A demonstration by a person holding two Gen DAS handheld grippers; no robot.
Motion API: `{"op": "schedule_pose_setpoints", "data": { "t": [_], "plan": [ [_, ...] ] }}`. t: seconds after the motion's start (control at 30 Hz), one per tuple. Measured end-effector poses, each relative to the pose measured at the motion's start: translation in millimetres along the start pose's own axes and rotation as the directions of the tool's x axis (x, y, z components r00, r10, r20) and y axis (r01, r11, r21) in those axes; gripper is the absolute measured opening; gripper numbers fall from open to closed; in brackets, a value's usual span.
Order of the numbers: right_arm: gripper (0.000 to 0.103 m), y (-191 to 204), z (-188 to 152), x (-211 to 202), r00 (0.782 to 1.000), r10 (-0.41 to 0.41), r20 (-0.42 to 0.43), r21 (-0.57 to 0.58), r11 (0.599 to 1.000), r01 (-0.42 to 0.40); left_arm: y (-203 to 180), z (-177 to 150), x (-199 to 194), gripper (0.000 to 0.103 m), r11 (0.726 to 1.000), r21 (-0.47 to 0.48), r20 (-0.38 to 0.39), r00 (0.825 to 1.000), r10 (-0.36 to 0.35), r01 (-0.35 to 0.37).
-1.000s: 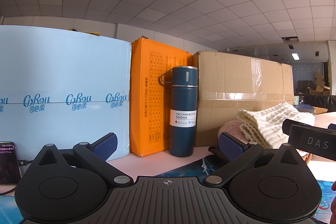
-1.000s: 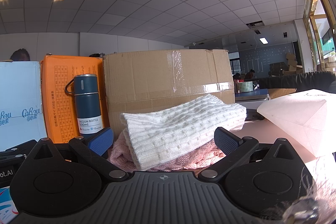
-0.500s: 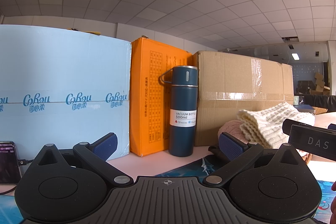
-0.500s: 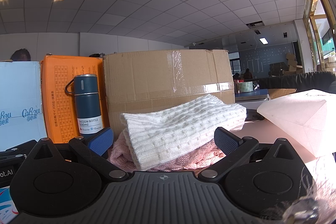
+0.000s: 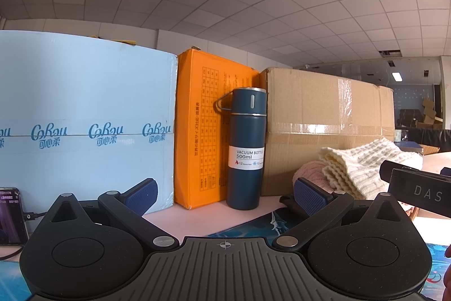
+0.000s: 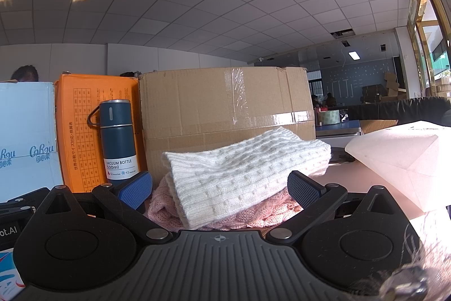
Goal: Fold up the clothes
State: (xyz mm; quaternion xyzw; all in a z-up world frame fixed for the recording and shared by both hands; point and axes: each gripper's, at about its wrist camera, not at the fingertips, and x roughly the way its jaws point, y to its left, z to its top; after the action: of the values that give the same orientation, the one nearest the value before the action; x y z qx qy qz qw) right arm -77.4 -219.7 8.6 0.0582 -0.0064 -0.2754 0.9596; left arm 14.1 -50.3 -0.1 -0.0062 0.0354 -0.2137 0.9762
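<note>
Both claws idle, low over the table, looking level at the back row. Nothing held.

Left claw: spread wide, empty. Ahead of it: light blue carton, orange box, dark blue vacuum bottle standing upright just in front of the orange box and the cardboard box. Phone on a cable at far left. Printed mat under the claw.

Right claw: also spread wide, empty. It points straight at the clothes: a white knit sweater, already folded, lying on top of a pink knit, both against the cardboard box. The stack sits between the blue pads but further out; can't tell whether any pad touches it. White faceted object on the right, unclear what it is.

Judgement: stack looks done, so this is either the gap between garments or the end. Some fuzzy fabric at the right view's lower right corner, too blurred to identify; could be the next item.

Next move, if there is one: find an unfolded garment, drop both claws to the table, pinch two corners or edges, spread flat on the mat. Bottle is close, tip risk on any sweep.
</note>
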Motion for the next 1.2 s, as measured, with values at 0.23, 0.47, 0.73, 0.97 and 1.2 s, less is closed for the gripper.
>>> {"op": "schedule_pose_setpoints", "data": {
  "t": [0.23, 0.47, 0.73, 0.97, 1.2],
  "plan": [
    [0.103, 0.2, -0.1, -0.2, 1.0, 0.0, 0.0, -0.001, 1.0, 0.0, 1.1, 0.3, 0.5, 0.103, 1.0, -0.006, -0.003, 1.0, -0.001, 0.001],
    [0.103, 0.4, -0.1, 0.0, 1.0, 0.0, 0.0, -0.001, 1.0, 0.0, 2.2, 0.0, 0.3, 0.103, 1.0, -0.013, -0.004, 1.0, 0.022, -0.022],
    [0.103, 0.2, -0.1, -0.2, 1.0, -0.001, 0.0, -0.002, 1.0, 0.001, 3.3, -0.1, 0.0, 0.103, 1.0, -0.018, -0.007, 1.0, 0.018, -0.018],
    [0.103, 0.6, -0.2, -0.6, 1.0, -0.001, 0.0, -0.002, 1.0, 0.001, 3.4, 0.2, -0.3, 0.103, 1.0, -0.022, -0.007, 1.0, 0.017, -0.017],
    [0.103, 0.8, -0.1, -0.7, 1.0, -0.001, 0.0, -0.003, 1.0, 0.001, 5.5, -0.5, -0.3, 0.103, 0.999, -0.033, -0.011, 1.0, 0.016, -0.016]
  ]
}}
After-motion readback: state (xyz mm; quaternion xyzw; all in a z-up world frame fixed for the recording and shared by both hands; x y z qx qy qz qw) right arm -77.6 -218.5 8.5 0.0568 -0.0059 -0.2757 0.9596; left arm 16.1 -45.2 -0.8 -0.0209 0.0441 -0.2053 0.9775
